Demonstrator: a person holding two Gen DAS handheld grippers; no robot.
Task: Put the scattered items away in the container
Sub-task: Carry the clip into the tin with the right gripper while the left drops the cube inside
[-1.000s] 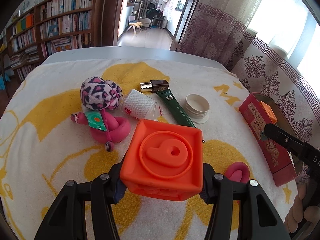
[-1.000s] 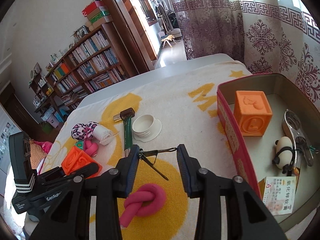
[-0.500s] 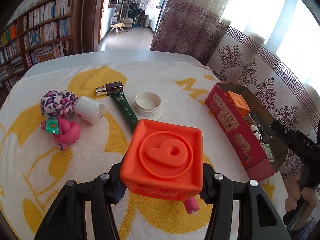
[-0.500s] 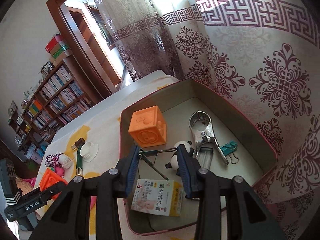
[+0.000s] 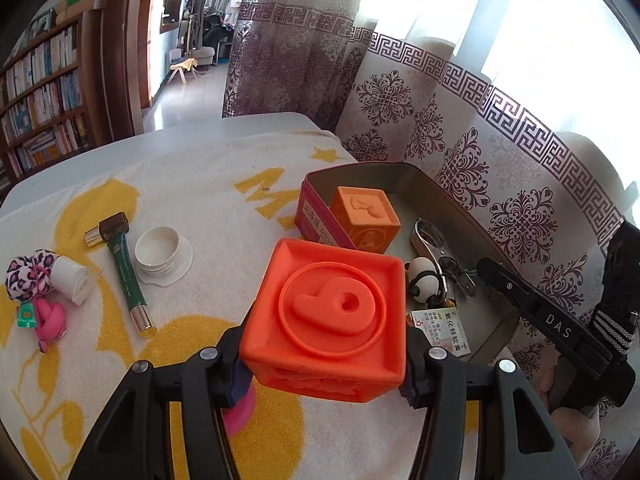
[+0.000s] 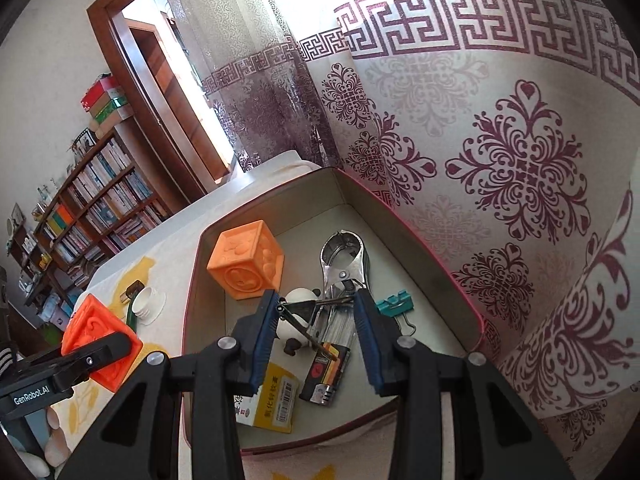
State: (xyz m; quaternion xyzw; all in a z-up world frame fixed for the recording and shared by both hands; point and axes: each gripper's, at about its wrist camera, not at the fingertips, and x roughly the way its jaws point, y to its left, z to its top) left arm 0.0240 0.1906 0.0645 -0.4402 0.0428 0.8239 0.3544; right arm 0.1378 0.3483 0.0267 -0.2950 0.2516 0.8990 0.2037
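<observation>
L gripper [image 5: 326,364] clamps orange number block [image 5: 328,316], held above worktop just beside red tin [image 5: 316,216]. R gripper [image 6: 316,320] partly closed on thin dark hair clip [image 6: 308,312], over tin interior w/ paler block [image 6: 248,260], panda toy [image 6: 298,300].

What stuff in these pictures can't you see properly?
- Pink knot toy, left wrist view: mostly hidden behind the red-orange block and the left tongs.
- Small printed box, right wrist view: partly covered by the right tongs; its print is too small to read.
- Panda toy, right wrist view: crossed by the thin dark metal item the right tongs hold.
</observation>
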